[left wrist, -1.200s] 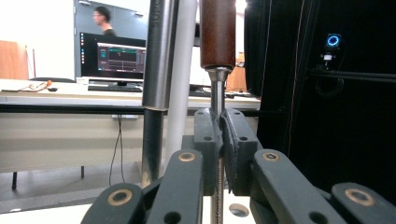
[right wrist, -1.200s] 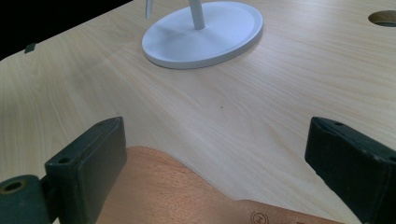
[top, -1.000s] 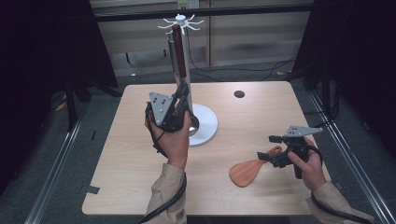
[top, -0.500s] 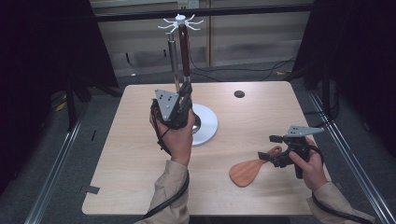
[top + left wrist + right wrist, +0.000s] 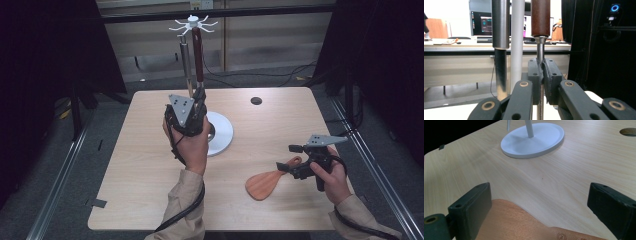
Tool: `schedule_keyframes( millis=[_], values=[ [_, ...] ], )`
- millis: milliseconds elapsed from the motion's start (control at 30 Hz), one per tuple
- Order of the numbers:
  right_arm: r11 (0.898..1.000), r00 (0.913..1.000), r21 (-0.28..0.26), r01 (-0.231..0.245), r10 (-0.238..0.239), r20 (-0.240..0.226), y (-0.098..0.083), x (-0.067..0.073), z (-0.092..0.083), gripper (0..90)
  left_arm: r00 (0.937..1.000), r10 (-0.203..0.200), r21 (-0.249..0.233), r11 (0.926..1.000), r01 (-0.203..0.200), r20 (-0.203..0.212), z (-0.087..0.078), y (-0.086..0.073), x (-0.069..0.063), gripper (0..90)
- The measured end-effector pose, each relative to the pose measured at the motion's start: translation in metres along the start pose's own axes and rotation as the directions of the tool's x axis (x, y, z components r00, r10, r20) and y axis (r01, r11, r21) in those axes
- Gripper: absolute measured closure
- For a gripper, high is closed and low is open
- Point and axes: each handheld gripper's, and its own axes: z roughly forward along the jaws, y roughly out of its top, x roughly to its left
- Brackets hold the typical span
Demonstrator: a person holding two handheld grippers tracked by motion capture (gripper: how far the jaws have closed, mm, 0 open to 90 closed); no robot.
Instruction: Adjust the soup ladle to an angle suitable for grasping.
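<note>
A white utensil stand (image 5: 222, 134) with hooks at its top (image 5: 192, 21) rises at the table's middle back. My left gripper (image 5: 200, 97) is shut on the thin metal shaft (image 5: 540, 50) of a brown-handled utensil (image 5: 198, 52), held upright with its top at the hooks. The brown handle (image 5: 540, 17) stands just above my left gripper (image 5: 542, 72). A steel-handled utensil (image 5: 185, 60) hangs beside it. My right gripper (image 5: 289, 159) is open, low over a wooden spatula (image 5: 265, 184) lying on the table. In the right gripper view the spatula (image 5: 516, 225) lies below my right gripper (image 5: 541, 202).
The stand's grey pole (image 5: 517, 37) and the steel handle (image 5: 500, 23) stand close on the left of the held utensil. A round hole (image 5: 256, 100) sits in the tabletop at the back right. Bare wood (image 5: 564, 170) lies between the spatula and the stand's round base (image 5: 534, 138).
The brown-handled utensil has gone from leaning to upright, its top now right under the hooks, and my left hand has shifted slightly with it. The right gripper has stayed put.
</note>
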Motion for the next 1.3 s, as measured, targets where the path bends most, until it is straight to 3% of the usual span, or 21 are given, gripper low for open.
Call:
schedule_keyframes(
  millis=[567,767,933,1000,1067,1200,1300],
  values=[
    [1.0,1.0,-0.005,0.0,0.0,0.002,0.0,0.0,-0.002,5.0,0.9971,0.041,0.018,0.999,-0.04,-0.064,0.009,-0.004,-0.004,84.8],
    [1.0,1.0,-0.003,0.001,-0.001,0.002,0.001,0.0,-0.002,5.0,0.9977,0.029,0.007,0.9996,-0.029,-0.06,0.013,-0.006,-0.004,84.6],
    [1.0,1.0,-0.001,-0.004,0.004,0.0,0.0,0.0,-0.002,5.0,0.9965,0.05,0.015,0.9987,-0.049,-0.067,0.015,-0.006,-0.003,84.5],
    [1.0,1.0,-0.003,-0.004,0.004,0.0,0.0,0.0,-0.002,5.0,0.9983,0.027,0.011,0.9996,-0.026,-0.051,0.016,-0.005,-0.002,84.7],
    [1.0,1.0,-0.006,-0.003,0.003,-0.001,0.0,0.0,-0.002,5.0,0.9979,0.044,0.028,0.9987,-0.042,-0.048,0.015,-0.003,-0.001,84.9],
    [1.0,1.0,0.0,-0.005,0.005,0.0,0.0,-0.001,-0.001,5.0,0.9992,0.011,0.025,0.9996,-0.01,-0.037,0.017,-0.002,-0.001,84.9],
    [1.0,1.0,0.0,-0.003,0.003,-0.004,0.0,0.0,-0.001,5.0,0.9991,0.01,0.039,0.9992,-0.008,-0.042,0.019,-0.001,-0.001,85.0]
  ],
)
